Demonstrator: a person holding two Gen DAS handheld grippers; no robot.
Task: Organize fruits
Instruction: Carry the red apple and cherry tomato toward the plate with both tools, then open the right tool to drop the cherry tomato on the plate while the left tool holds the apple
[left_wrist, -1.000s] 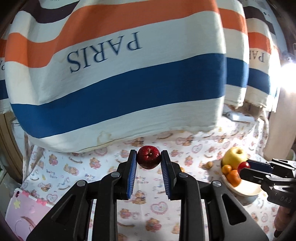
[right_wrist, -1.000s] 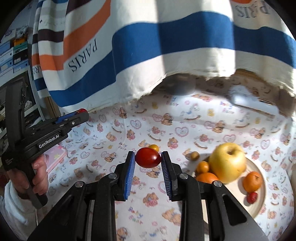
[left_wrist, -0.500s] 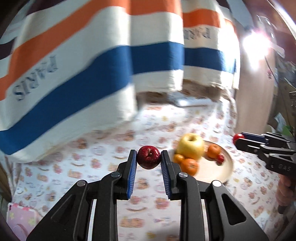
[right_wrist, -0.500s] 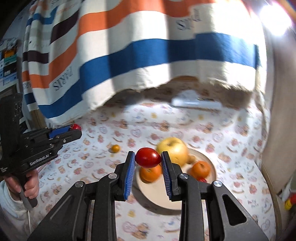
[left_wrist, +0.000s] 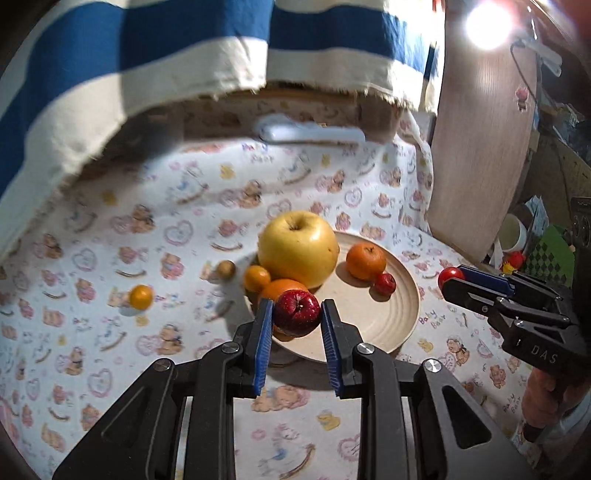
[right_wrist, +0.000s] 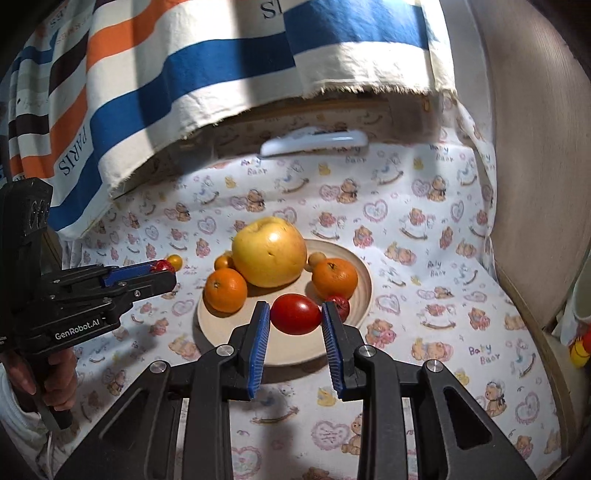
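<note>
Apple (left_wrist: 296, 312) clamped between left jaws

We see a surface covered by a teddy-bear print cloth (right_wrist: 424, 236); on it rest a beige plate (right_wrist: 364, 291), two small loose fruits (left_wrist: 141, 296) and a white flat object (right_wrist: 314, 142).

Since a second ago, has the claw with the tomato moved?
Yes. The right claw carried its tomato from the bare cloth rightward to over the plate.
</note>
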